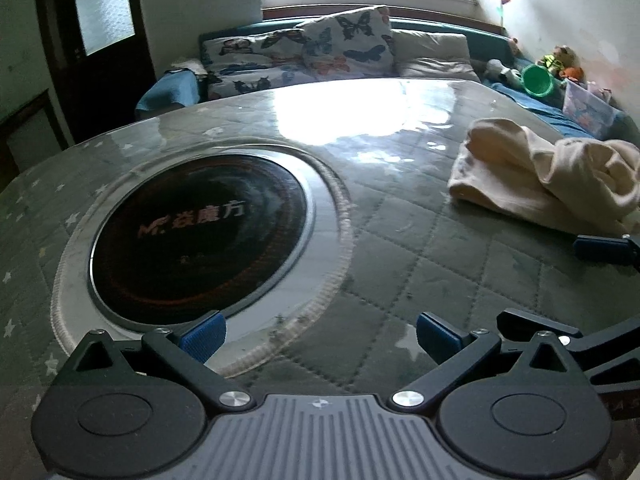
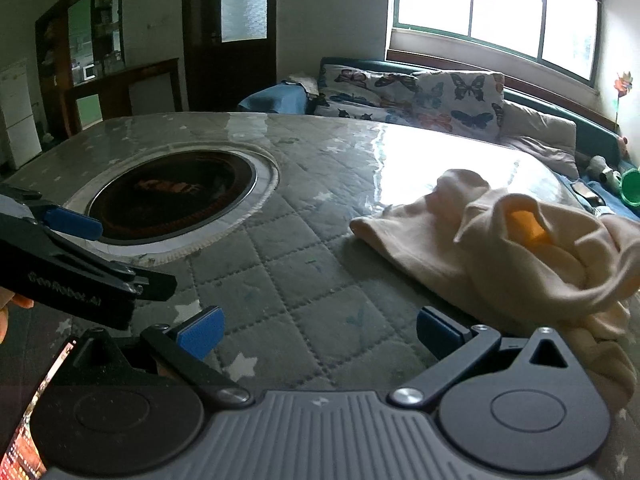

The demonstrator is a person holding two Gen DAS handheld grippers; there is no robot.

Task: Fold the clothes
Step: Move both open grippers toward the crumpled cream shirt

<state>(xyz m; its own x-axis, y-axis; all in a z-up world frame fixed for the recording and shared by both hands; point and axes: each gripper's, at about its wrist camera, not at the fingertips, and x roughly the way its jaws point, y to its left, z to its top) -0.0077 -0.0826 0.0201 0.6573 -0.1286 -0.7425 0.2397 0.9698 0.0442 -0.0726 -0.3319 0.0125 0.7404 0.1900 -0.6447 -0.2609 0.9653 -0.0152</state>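
Tools — left tool (image 1: 318, 338) and right tool (image 2: 318, 334) both spread wide, empty — crumpled cream garment (image 2: 500, 240) untouched on table (image 2: 280, 264).

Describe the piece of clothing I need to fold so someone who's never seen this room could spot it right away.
Start at the big quilted grey table with the round black cooktop set into it. To the cooktop's right, toward the sofa, lies a crumpled cream garment. It is the only loose cloth on the table.
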